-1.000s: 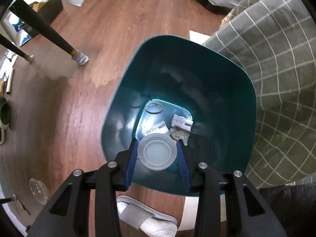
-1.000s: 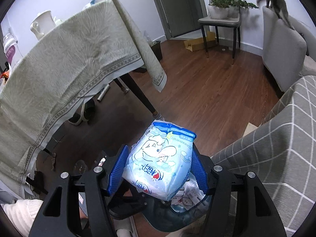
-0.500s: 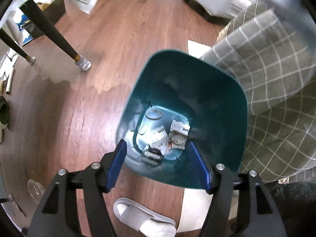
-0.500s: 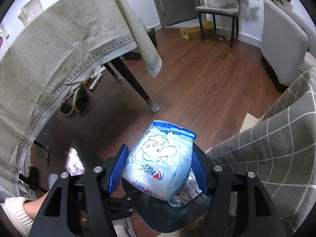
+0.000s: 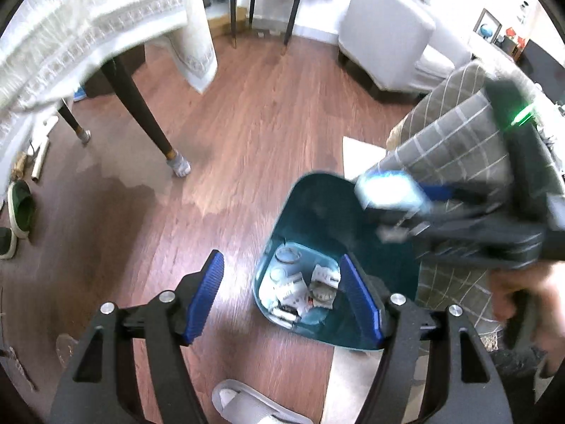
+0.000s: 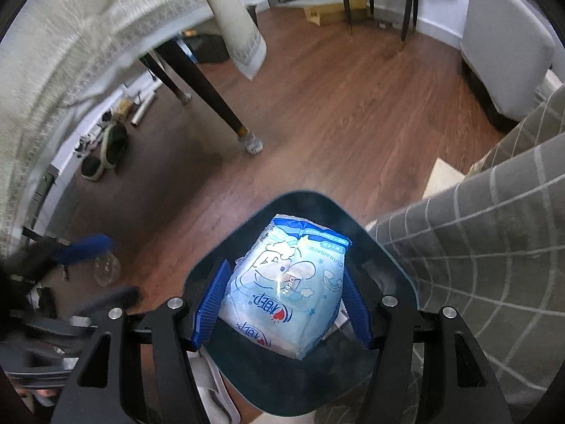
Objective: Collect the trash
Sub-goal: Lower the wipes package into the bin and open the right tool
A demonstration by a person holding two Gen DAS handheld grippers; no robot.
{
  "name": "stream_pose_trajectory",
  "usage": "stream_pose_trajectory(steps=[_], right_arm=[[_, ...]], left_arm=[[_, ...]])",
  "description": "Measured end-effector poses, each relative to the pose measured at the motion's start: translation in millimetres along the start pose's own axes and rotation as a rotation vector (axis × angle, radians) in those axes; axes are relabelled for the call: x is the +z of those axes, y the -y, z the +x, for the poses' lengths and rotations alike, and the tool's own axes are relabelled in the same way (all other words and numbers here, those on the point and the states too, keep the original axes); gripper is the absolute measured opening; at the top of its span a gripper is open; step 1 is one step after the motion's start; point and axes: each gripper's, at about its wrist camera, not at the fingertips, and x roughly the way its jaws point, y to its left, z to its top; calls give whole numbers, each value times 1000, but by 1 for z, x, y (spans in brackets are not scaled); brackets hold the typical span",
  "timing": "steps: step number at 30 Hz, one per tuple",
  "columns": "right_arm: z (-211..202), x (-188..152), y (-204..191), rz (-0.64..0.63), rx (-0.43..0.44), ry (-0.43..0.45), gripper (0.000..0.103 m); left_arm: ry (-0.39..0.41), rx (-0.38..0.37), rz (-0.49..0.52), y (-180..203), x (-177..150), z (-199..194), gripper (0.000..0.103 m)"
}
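Since one second ago: left gripper (image 5: 286,296) dropped its lid, risen; fingers spread, empty. Right gripper (image 6: 282,307) lowered over teal bin (image 6: 399,282), fingers pinching tissue pack (image 6: 286,289), long axis toward 12 o'clock. Bin directly beneath; right hand nearer.

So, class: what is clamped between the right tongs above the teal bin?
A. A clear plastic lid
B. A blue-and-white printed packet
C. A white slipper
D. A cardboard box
B: in the right wrist view the right tongs press their blue pads on both sides of a blue-and-white packet with a cartoon print, held over the bin.
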Motion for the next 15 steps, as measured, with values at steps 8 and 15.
stream_pose_trajectory(steps=[8,15], right_arm=[[42,-18,-16,-46,-31,-110,63],[76,-36,-15,-80,-89,-216,63]], left_arm=[[121,-16,0,1,20,-52,57],[188,-17,13,6,32,-85,52]])
